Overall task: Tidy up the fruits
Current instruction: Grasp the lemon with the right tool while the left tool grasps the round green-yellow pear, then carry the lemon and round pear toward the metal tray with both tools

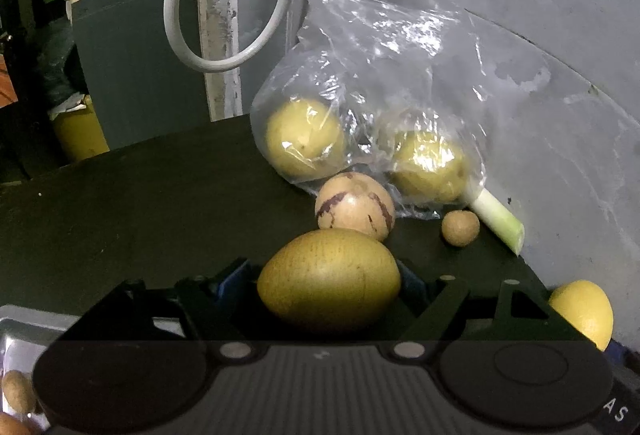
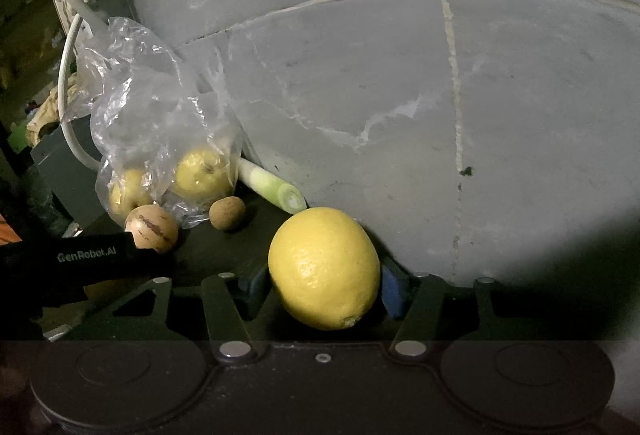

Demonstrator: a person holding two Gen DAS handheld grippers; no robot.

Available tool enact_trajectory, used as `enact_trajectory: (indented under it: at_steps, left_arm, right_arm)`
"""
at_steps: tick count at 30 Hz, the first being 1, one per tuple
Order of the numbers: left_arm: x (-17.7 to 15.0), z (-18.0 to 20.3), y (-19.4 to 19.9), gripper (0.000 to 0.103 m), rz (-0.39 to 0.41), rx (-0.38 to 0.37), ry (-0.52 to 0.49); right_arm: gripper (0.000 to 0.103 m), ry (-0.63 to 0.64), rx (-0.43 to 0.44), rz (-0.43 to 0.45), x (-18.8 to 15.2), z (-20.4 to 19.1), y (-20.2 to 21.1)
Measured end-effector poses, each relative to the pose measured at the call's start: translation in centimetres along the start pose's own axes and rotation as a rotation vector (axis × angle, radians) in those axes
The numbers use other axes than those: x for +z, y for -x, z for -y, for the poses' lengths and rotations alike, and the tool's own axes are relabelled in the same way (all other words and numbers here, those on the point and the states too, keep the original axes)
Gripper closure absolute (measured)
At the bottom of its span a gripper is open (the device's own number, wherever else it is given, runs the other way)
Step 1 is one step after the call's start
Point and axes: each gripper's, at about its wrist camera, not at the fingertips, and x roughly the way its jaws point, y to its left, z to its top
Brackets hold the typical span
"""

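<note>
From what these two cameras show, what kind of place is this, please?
Probably a storage or utility corner of a home, not a tidy kitchen. The wall is bare, cracked and grey, a loose white cable hangs down, and fruit sits in a plastic bag on a dark counter.

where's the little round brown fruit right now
In both wrist views the small brown fruit sits on the dark table, between the striped fruit and the leek stalk, just before the plastic bag.

Dim, soft fisheye views; glare on plastic bag [image 1: 360,47], perhaps overhead-lit
</note>
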Motion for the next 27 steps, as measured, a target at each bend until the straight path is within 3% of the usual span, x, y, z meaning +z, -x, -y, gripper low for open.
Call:
enact_trajectory:
  at_steps: [13, 27]
  left_arm:
    - [-2.5, 0.4, 3.5, 0.023, -0.083, -0.073, 0.028]
    - [-5.4, -0.3, 9.2, 0.023, -0.081, -0.129, -0.004]
  right_arm:
    - [0.046, 0.029, 0.024, -0.038, -1.8, 0.4, 3.4]
    - [0.046, 0.141, 0.061, 0.029, -5.1, -0.8, 9.7]
